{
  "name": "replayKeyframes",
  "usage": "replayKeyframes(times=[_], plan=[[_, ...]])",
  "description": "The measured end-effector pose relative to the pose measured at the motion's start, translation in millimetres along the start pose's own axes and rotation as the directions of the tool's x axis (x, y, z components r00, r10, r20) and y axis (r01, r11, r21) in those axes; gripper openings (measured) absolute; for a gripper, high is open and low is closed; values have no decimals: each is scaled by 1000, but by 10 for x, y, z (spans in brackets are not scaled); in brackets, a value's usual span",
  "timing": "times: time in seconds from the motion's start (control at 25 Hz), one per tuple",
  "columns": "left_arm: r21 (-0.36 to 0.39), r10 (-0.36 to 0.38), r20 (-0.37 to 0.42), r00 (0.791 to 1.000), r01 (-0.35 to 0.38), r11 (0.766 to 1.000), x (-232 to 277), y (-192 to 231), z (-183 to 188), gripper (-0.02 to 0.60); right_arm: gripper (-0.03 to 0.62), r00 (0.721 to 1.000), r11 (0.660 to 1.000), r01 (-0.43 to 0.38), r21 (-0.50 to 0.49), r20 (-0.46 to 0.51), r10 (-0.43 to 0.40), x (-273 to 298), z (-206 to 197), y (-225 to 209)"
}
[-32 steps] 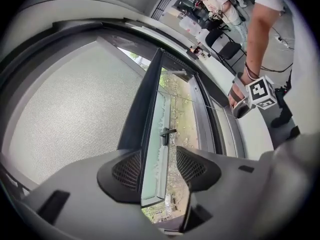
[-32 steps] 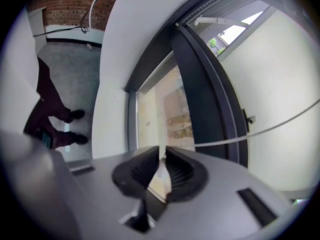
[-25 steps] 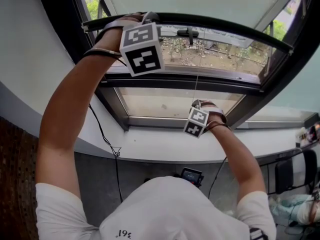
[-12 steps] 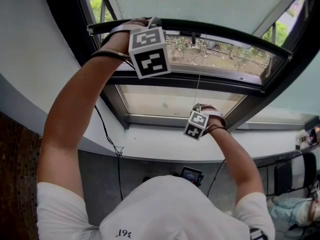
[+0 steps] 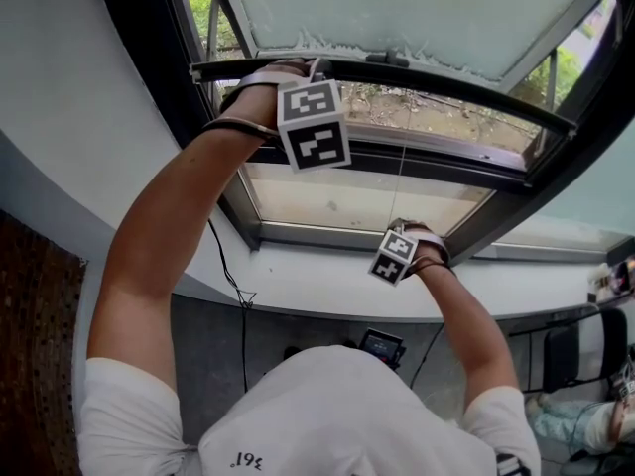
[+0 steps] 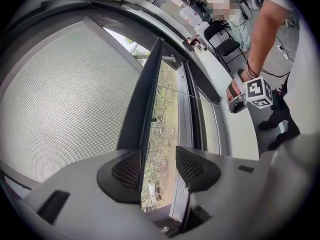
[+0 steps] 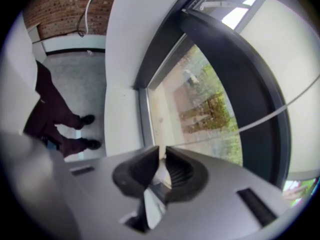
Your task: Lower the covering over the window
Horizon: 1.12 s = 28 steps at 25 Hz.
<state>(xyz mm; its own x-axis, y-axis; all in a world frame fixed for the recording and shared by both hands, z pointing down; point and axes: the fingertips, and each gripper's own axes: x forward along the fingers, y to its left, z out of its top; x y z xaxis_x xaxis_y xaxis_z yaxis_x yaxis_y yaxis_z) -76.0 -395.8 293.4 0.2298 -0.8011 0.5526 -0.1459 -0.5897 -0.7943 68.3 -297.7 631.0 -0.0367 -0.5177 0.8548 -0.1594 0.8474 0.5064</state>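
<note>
Person at a window, seen from the head view. The mesh shade [image 5: 417, 8] covers the upper part of the opening, and its dark bottom bar [image 5: 417, 72] runs across the glass, leaving the lower panes inside the window frame [image 5: 377, 162] uncovered. The raised left gripper [image 5: 298, 65] is at the left end of this bar. In the left gripper view its jaws [image 6: 159, 159] are closing, with the bar [image 6: 142, 99] running down between them, close against the left pad and apart from the right one. The lowered right gripper [image 5: 402, 229] hangs just above the sill [image 5: 327, 276]. In the right gripper view its jaws [image 7: 161, 156] are clamped on a thin white tab [image 7: 159, 170], from which the pull cord [image 7: 260, 119] runs taut up to the bar.
</note>
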Motion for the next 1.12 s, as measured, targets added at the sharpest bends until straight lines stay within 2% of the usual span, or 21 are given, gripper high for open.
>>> replayKeyframes(times=[0.28, 0.68, 0.96, 1.08, 1.12], plan=[[-2, -1, -11, 1000, 1, 1000, 57, -97, -29, 219, 48, 1000, 999, -26, 23, -1, 26, 62, 24, 126], [-7, -48, -39, 998, 48, 999, 274, -442, -139, 210, 48, 996, 995, -81, 62, -22, 82, 260, -135, 435], [-25, -43, -49, 998, 42, 999, 333, -501, -172, 210, 48, 999, 999, -46, 21, 6, 46, 362, -101, 443], [-31, -35, -46, 998, 34, 999, 339, -498, -160, 210, 52, 999, 999, -17, 46, 32, 15, 345, -60, 361], [-30, -33, -46, 998, 32, 999, 341, -501, -161, 210, 84, 999, 998, -13, 60, 43, 11, 323, -34, 338]])
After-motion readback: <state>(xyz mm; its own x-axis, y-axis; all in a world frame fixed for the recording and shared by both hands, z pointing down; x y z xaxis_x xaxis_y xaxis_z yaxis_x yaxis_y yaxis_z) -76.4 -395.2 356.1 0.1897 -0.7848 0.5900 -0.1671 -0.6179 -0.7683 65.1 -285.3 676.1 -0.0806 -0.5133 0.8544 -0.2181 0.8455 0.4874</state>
